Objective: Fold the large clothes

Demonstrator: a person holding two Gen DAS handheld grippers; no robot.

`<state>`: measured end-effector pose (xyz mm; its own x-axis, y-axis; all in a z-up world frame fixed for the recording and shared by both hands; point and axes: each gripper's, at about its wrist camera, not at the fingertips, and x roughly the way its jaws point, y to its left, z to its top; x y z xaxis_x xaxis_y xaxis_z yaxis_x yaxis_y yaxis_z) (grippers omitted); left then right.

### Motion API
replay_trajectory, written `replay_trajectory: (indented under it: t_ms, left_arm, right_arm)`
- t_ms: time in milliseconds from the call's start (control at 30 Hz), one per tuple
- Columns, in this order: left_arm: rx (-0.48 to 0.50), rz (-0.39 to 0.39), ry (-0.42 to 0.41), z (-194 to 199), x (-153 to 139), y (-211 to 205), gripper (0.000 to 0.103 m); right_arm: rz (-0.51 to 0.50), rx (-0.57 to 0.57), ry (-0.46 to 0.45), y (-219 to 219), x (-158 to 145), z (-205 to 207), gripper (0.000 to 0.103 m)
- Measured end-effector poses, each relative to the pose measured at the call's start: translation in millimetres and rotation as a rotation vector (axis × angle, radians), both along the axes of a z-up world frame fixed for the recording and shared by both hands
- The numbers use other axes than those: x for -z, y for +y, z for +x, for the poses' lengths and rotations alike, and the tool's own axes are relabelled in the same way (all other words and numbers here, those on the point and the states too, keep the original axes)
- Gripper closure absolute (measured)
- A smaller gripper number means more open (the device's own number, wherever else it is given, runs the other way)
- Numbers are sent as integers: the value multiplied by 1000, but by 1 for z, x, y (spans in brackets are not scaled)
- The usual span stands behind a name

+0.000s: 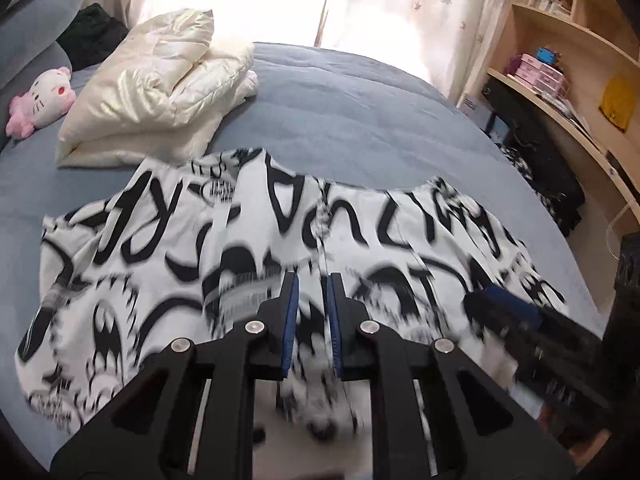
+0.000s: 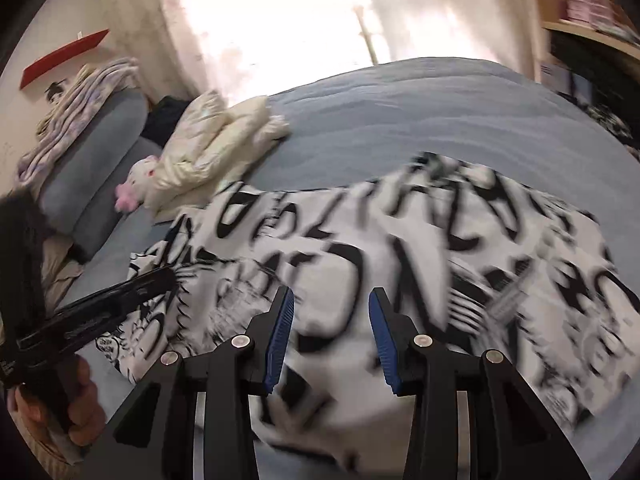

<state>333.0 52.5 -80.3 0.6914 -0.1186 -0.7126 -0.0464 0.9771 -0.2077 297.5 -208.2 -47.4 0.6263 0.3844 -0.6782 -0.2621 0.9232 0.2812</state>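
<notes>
Printed garment (image 1: 240, 248): black-and-white graffiti print, spread across the near half of the blue bed (image 1: 360, 112), near edge bunched up under my two grippers.
Cream jacket (image 1: 160, 92): folded pile touching the garment's far left corner; if I sweep the fold toward it, I judge the cloth may drag over it.
Left gripper (image 1: 313, 280): jaws narrow, with a ridge of the garment running up between the blue pads; I read that as a pinch, but a thin one that could slip if I lift fast.
Right gripper (image 2: 331, 300): jaws wide, holding nothing, poised over the cloth; closing here may catch one layer only, and the fold would go skewed.
Plush toy (image 1: 44, 96): well apart, little risk.
</notes>
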Motion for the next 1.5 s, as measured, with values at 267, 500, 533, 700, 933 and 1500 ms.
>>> replay_trajectory:
  t_ms: [267,500,533,700,933,1500]
  left_arm:
    - [-75,50,185,75,66,4,92]
    - [-67,-11,166,70,78,18,92]
    - [-72,-5,167,67,74,16,92]
    - [-22,-18,105,33,49,-7,92]
    - [62,4,80,-13,42,-43,92]
    - [2,46,111,-63,30,-30,73]
  right_arm:
    - [-68,-4,49,27,39,61,63]
    - [-142,120,34,-39,64,69,64]
    - [-142,130,39,-45,63,69,64]
    - [1,178,59,-63,44,55,63]
    - [-15,68,29,-15,36,20,53]
    - [-94,259,74,-75,43,-51,51]
